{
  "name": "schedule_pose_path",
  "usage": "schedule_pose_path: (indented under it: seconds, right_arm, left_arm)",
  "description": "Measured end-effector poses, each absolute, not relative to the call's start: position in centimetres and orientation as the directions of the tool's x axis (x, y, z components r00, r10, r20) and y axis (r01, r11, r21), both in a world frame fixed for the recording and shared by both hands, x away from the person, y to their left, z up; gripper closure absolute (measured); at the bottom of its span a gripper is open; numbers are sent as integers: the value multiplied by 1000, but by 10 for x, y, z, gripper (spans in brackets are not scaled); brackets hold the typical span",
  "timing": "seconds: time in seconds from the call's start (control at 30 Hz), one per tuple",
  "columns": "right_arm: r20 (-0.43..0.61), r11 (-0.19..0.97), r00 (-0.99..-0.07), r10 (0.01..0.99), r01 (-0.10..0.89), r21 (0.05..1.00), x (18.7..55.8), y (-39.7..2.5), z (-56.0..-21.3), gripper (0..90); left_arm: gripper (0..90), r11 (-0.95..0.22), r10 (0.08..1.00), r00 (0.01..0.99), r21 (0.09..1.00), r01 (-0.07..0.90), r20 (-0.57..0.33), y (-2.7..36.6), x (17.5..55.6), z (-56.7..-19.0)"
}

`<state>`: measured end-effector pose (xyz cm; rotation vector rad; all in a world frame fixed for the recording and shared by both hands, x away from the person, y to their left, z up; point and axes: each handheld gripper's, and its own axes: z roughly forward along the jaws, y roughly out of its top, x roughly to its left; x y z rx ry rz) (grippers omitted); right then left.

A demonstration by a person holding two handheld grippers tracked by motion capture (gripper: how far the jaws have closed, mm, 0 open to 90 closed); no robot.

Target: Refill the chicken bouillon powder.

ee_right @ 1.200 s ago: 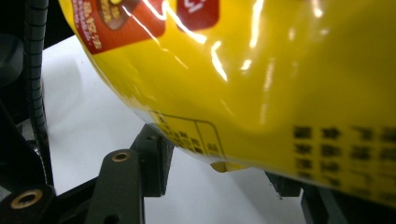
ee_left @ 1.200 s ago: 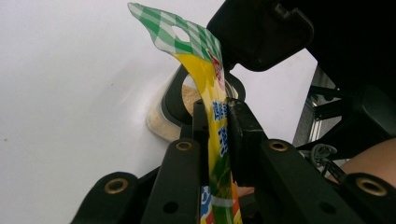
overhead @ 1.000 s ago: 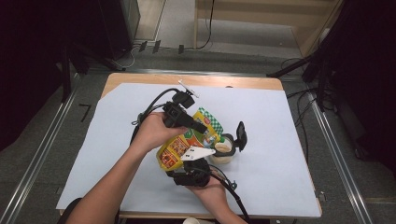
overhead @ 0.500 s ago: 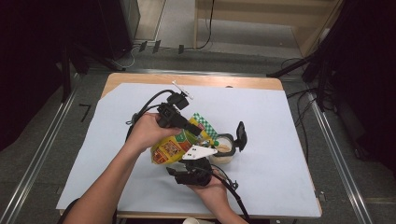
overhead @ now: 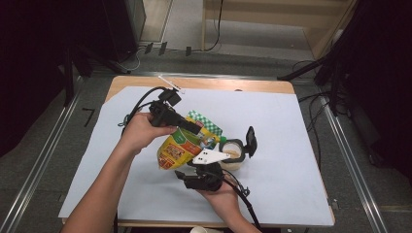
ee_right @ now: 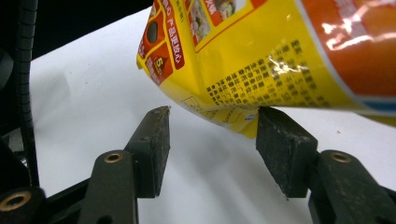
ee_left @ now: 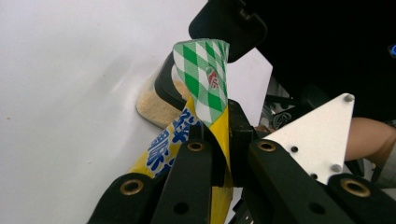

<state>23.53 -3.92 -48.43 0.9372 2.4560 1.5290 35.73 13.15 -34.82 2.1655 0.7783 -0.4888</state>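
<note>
The yellow bag (overhead: 180, 145) hangs tilted just left of the small clear jar (overhead: 232, 154), its checked green-and-white top pointing down toward the jar's mouth and its fat bottom end raised away from it. That slant looks like a pour: the jar already holds a pale, crumb-like filling, and its black flip lid (overhead: 250, 141) stands open on the far side, out of the way. The left gripper (overhead: 187, 127) has its jaws closed on the bag close to the jar, pinching the upper part so the opening stays aimed. The right gripper (overhead: 194, 177) sits on the near side of the jar, below the bag's raised end, jaws spread wide with nothing between them; it seems placed to steady or lift that end. The left gripper view gives what the high view cannot: the checked strip of the bag (ee_left: 205, 79) rising out of the closed jaws, with the jar (ee_left: 156, 100) and its crumbs just behind and the lid (ee_left: 227, 25) above. The right gripper view shows the bag's underside (ee_right: 261, 65), its lower corner touching the inner face of one open jaw, and the white sheet (ee_right: 84, 93) covering the table beneath.
</note>
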Motion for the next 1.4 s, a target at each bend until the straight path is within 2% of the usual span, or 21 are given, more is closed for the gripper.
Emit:
schedule_pose_path:
  seconds: [0.23,0.6,1.0,1.17,1.4]
  right_arm:
    - [218,283,-804,553,428,858,238,-46,-479,462]
    - [183,278,-808,560,391,877,238,-49,-477,439]
    - [180,308,-815,550,399,864,237,-44,-481,439]
    - [185,306,-813,552,404,862,238,-45,-482,438]
    - [183,311,-815,550,403,861,238,-45,-482,438]
  left_arm:
    - [900,-457,366,721,562,690,-588,153,362,-342]
    - [900,-371,389,713,609,701,-584,182,369,-336]
    - [900,-287,460,667,612,737,-586,202,385,-350]
    - [900,-266,513,667,639,721,-540,207,388,-354]
    - [899,-256,515,661,638,726,-546,214,392,-362]
